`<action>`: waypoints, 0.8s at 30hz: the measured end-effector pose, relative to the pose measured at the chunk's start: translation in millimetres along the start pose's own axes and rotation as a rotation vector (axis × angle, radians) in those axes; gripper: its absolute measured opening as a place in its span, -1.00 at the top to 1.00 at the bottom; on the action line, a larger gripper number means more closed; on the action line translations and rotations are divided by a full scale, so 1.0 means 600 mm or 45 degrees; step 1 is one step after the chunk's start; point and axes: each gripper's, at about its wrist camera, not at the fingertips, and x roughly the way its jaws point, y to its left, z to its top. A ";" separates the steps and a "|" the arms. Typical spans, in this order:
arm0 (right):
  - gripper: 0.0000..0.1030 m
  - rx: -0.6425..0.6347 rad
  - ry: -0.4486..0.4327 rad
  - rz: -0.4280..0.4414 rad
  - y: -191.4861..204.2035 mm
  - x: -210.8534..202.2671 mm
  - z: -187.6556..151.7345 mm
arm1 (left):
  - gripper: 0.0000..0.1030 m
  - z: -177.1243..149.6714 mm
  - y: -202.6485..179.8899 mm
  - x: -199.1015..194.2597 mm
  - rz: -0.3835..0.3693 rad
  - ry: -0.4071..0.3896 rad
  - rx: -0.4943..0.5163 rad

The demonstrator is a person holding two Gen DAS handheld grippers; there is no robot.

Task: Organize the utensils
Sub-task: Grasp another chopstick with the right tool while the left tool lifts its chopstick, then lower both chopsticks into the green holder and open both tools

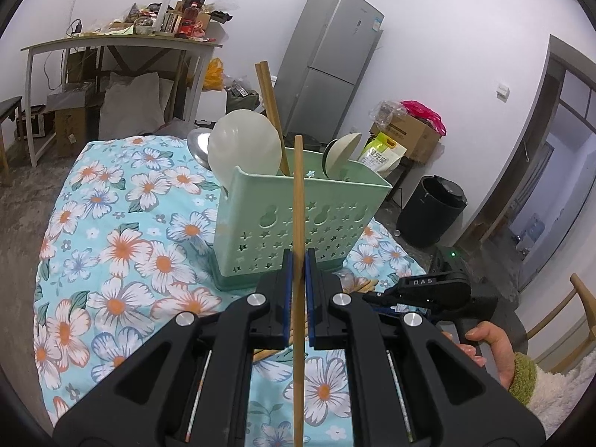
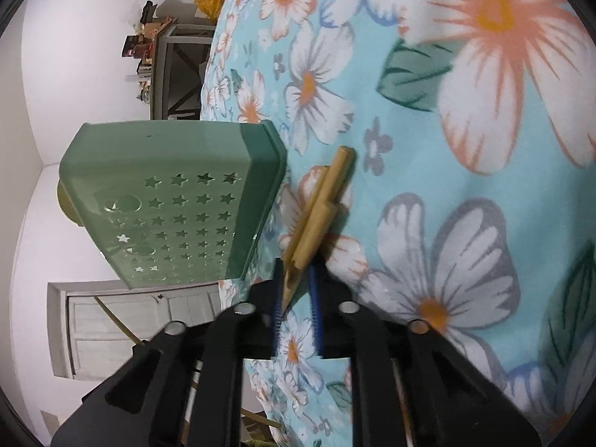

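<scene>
Left gripper (image 1: 298,260) I have clamped on one smooth wooden chopstick (image 1: 298,201), upright before the star-punched pale green plastic caddy (image 1: 298,216); right gripper (image 2: 296,279) pinches bundled chopsticks (image 2: 320,205) (blurred) on floral cloth (image 2: 447,111).

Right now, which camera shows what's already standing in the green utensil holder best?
The left wrist view: the green utensil holder shows chopsticks and spoons above its rim. The right wrist view shows only its star-cut wall.
</scene>
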 end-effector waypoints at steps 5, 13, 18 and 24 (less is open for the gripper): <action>0.80 -0.018 0.013 0.035 -0.001 -0.013 -0.011 | 0.90 0.000 0.003 -0.003 0.009 -0.008 -0.003; 0.83 -0.193 -0.050 0.036 0.037 -0.071 -0.035 | 0.90 0.029 -0.002 -0.022 -0.006 -0.055 -0.010; 0.86 -0.478 -0.175 0.024 0.117 -0.128 -0.053 | 0.90 0.089 -0.027 -0.043 -0.054 -0.191 0.035; 0.86 -0.733 -0.329 -0.034 0.183 -0.182 -0.078 | 0.90 0.179 -0.068 -0.058 -0.088 -0.441 0.083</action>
